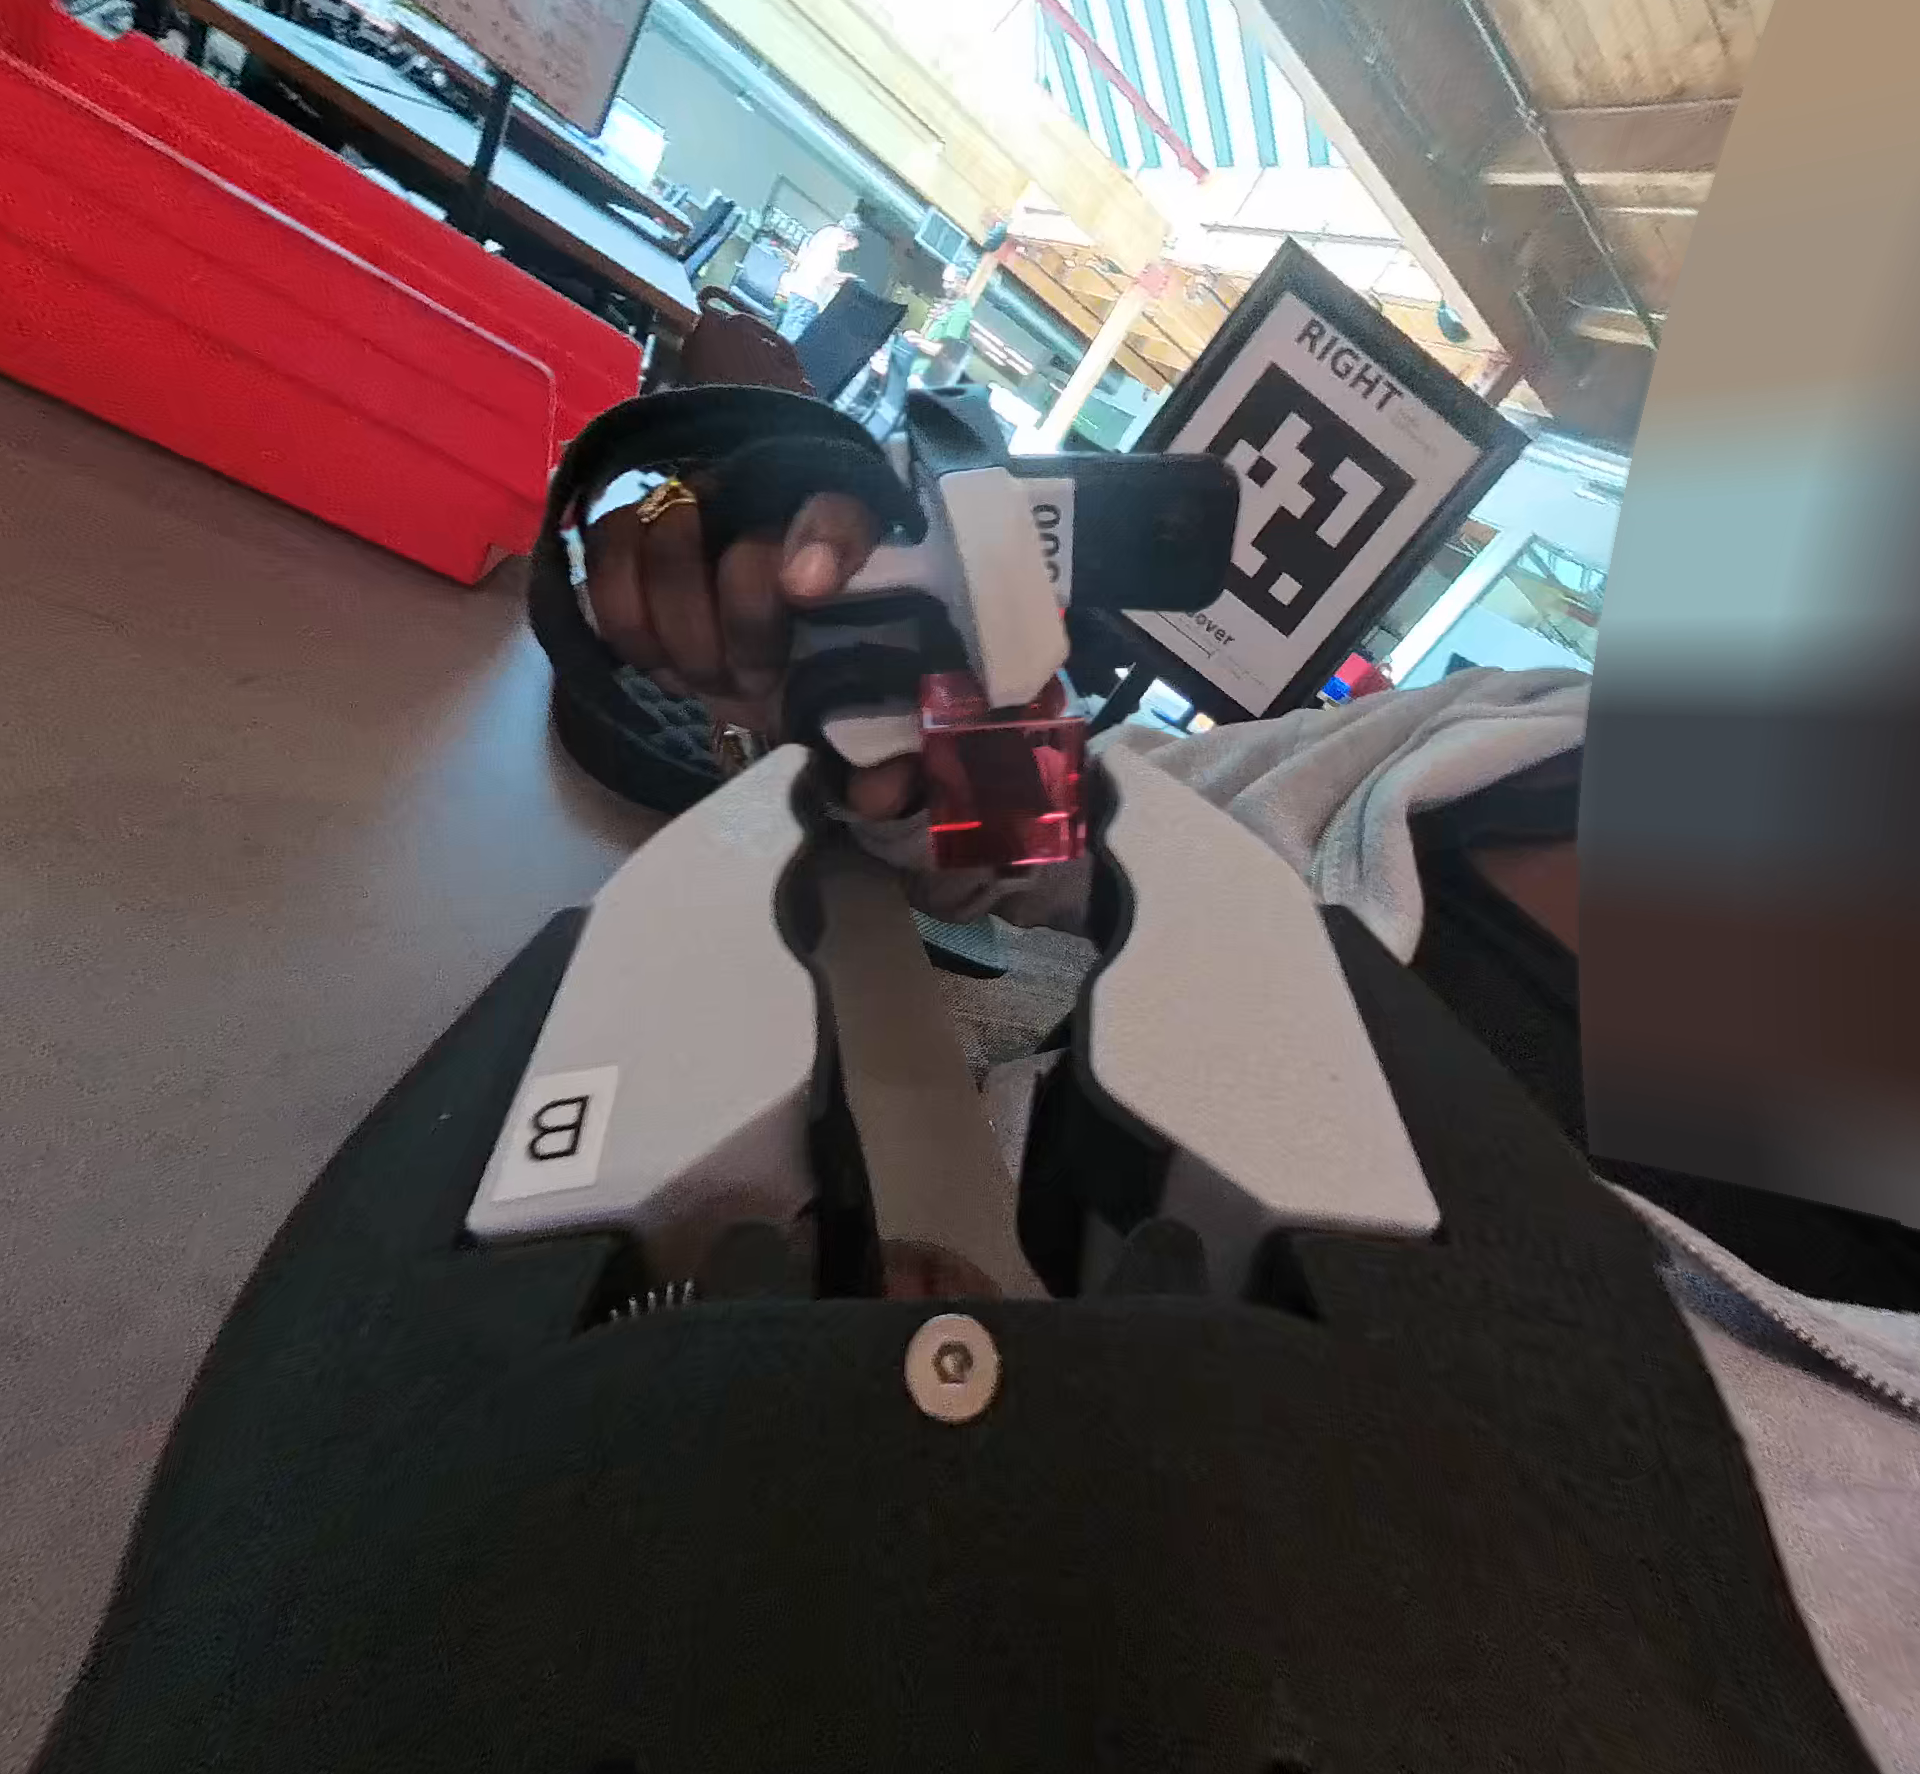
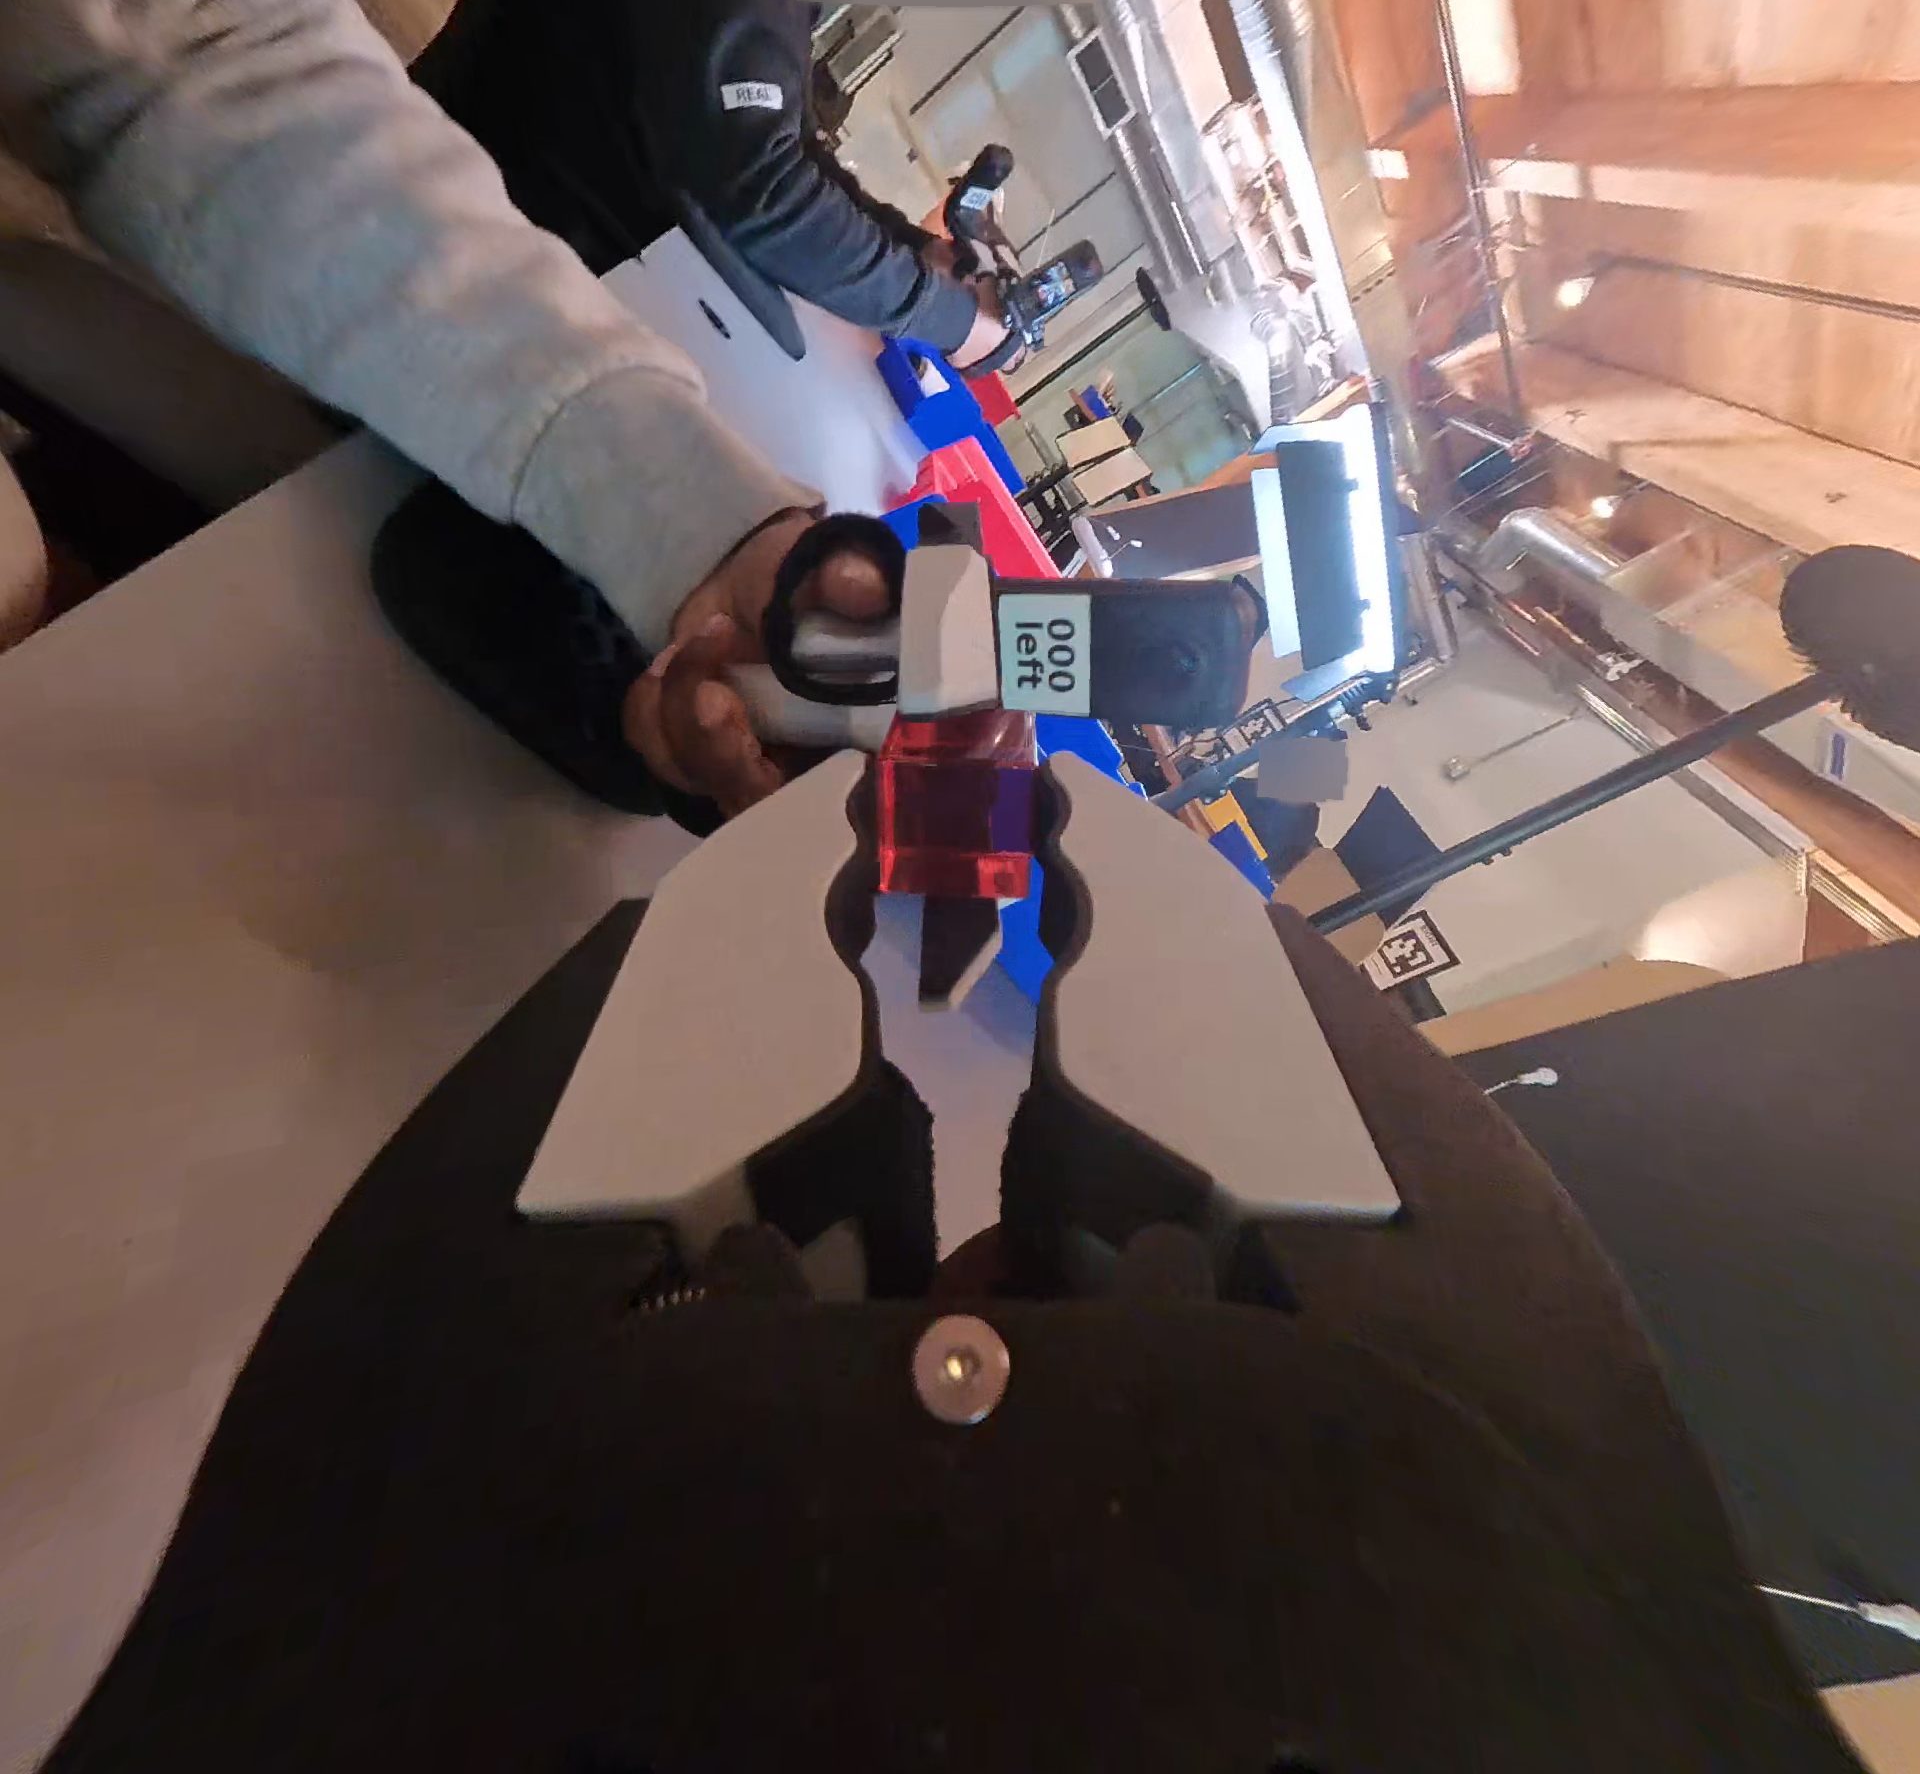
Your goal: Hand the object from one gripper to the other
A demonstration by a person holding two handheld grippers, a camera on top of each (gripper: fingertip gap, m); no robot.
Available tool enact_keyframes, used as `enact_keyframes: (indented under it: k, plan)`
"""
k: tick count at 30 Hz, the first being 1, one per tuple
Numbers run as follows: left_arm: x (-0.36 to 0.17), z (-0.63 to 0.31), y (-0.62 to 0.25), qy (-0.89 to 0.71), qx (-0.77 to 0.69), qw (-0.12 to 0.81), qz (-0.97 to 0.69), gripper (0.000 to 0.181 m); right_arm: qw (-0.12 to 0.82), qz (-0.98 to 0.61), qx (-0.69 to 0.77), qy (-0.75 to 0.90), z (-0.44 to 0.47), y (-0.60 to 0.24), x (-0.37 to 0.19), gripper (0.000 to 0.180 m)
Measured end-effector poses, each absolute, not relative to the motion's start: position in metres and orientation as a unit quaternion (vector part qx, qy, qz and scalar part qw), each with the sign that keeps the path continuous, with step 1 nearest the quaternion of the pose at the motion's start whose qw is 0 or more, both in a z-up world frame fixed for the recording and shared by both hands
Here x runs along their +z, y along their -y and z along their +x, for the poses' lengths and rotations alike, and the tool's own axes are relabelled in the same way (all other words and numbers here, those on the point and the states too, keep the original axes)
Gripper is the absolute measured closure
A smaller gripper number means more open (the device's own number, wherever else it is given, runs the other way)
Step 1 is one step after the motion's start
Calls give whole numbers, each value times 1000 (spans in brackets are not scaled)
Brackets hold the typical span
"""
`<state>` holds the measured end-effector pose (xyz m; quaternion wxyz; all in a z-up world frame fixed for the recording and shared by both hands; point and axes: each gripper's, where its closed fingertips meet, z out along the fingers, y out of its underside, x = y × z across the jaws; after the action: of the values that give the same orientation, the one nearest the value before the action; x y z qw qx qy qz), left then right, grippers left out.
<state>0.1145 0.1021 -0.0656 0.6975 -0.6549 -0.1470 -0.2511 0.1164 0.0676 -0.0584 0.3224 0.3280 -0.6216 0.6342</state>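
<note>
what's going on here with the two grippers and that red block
A person is passing a clear red block between two handheld grippers above a table. Both have their fingers around the block at once. In the right wrist view the right gripper looks closed snugly on its sides. The left gripper brackets it crosswise, but whether it is gripping or open is unclear. So this is mid-handover, with the block off the table.
</note>
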Motion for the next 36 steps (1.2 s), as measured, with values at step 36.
enact_keyframes:
  k: [36]
  plan:
    - [-73,93,-102,-162,426,577,-677,153,-431,-70,629,643,110,-65,-67,152]
